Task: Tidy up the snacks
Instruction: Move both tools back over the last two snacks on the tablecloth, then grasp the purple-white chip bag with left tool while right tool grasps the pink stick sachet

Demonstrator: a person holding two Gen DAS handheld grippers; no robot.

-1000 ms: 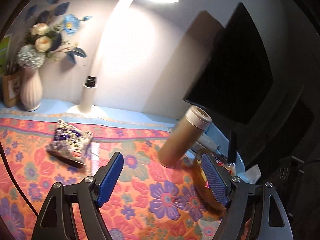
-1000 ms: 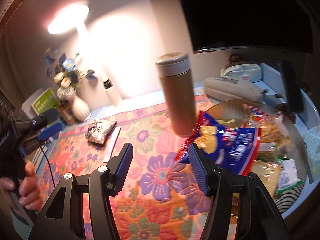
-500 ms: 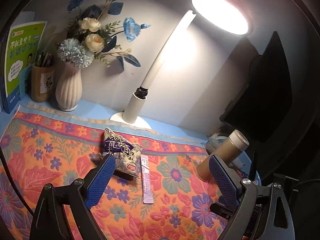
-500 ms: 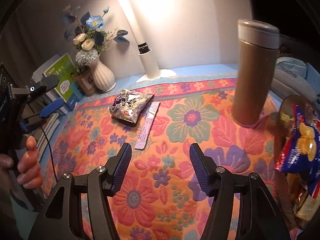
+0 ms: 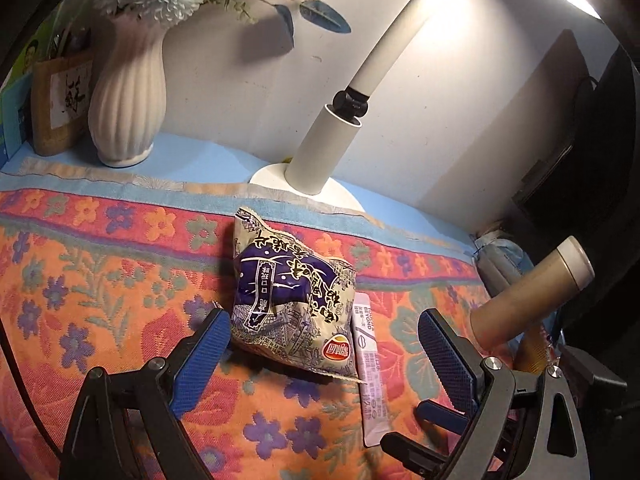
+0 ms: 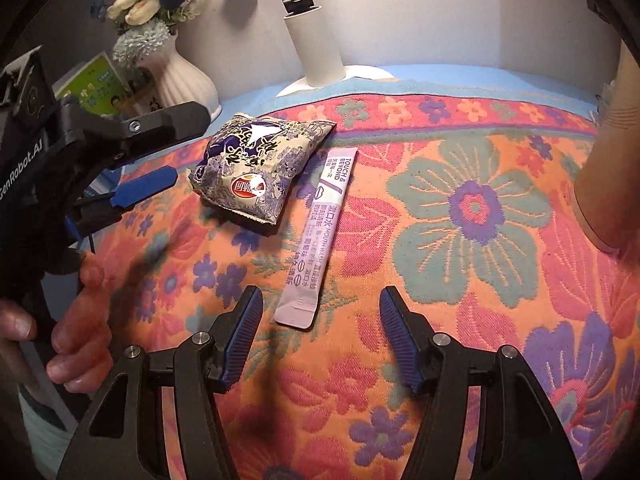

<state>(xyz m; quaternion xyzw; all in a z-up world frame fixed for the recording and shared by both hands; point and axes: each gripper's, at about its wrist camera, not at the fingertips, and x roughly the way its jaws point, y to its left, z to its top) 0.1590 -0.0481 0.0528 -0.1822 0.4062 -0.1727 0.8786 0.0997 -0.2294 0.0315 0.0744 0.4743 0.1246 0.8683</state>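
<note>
A purple and cream chip bag lies on the floral cloth; it also shows in the right wrist view. A pale purple mouthwash sachet lies beside it on its right, also in the left wrist view. My left gripper is open, its near end of the bag between the fingers. In the right wrist view the left gripper is just left of the bag. My right gripper is open and empty, just in front of the sachet's near end.
A white vase with flowers and a white lamp base stand at the back by the wall. A tan thermos stands at the right, also in the right wrist view. A green book leans at the far left.
Both grippers have moved left and closer to the cloth. The left gripper now straddles the chip bag; the right one has left the snack basket and come up to the sachet.
</note>
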